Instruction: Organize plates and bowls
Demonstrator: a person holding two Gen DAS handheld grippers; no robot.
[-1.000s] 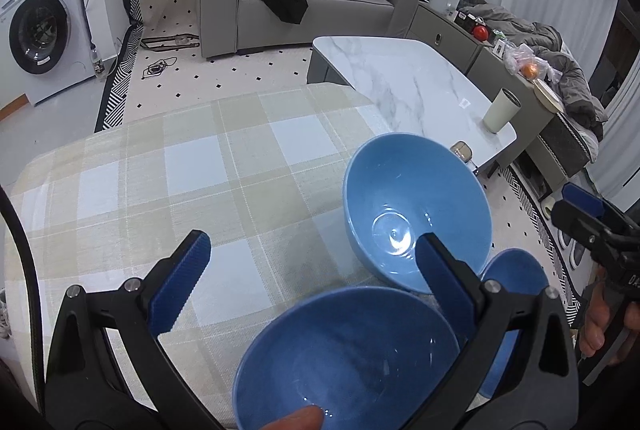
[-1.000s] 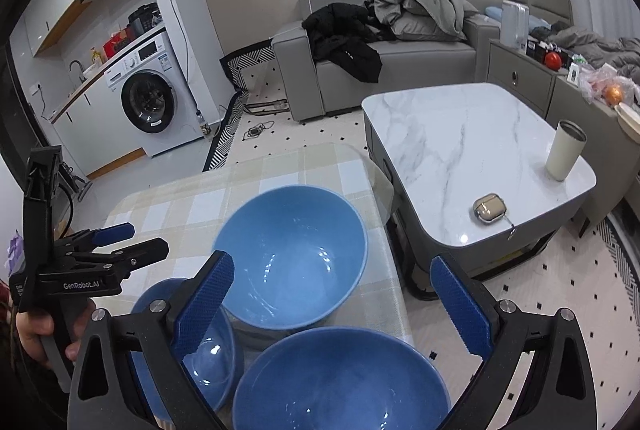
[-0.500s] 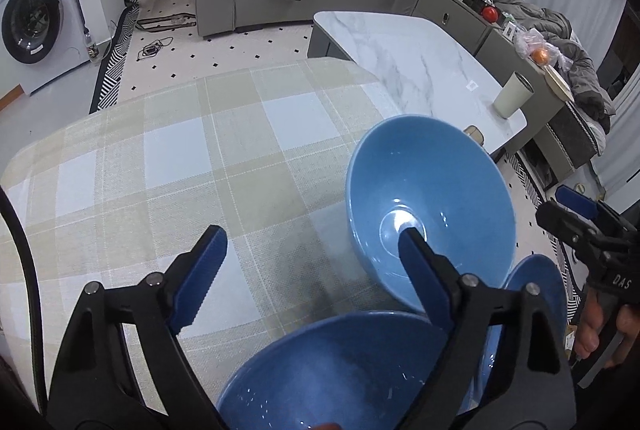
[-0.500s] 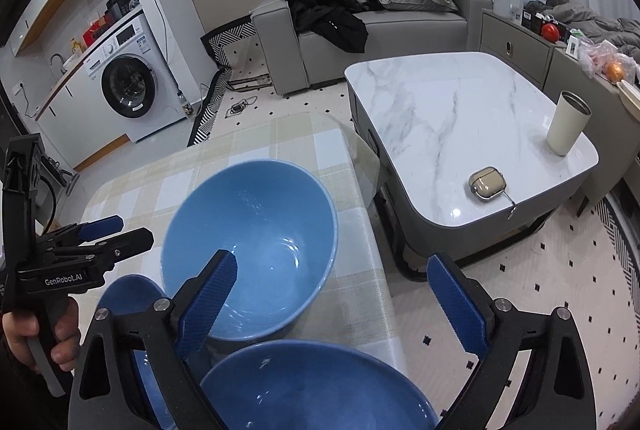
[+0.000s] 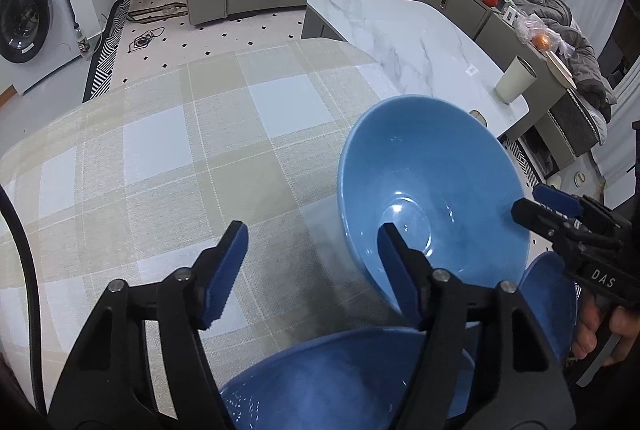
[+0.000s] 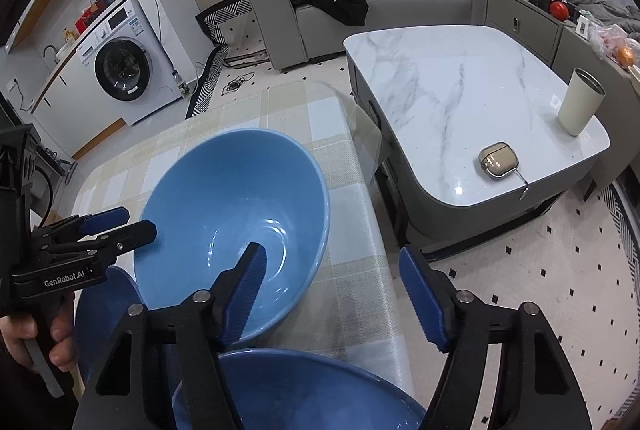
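Three blue bowls stand on the checked tablecloth (image 5: 160, 150). The big bowl (image 5: 420, 170) (image 6: 224, 190) is in the middle, a second bowl (image 5: 340, 382) (image 6: 300, 390) lies nearest under both grippers, and a smaller bowl (image 5: 548, 298) (image 6: 104, 302) is partly hidden. My left gripper (image 5: 311, 230) (image 6: 138, 221) straddles the big bowl's left rim, one finger inside and one over the cloth. Its jaws are closing and its pads do not press the rim. My right gripper (image 6: 331, 252) (image 5: 526, 200) straddles the opposite rim the same way, also closing without touching.
The table's edge runs just right of the big bowl. Beyond it stands a marble coffee table (image 6: 460, 90) with a cream cup (image 6: 580, 106) and a small case (image 6: 498, 160). A grey sofa (image 6: 400, 2) and a washing machine (image 6: 120, 70) are farther back.
Both grippers have come down toward the big bowl and their jaws have narrowed. Each now has one finger inside the bowl and one outside.
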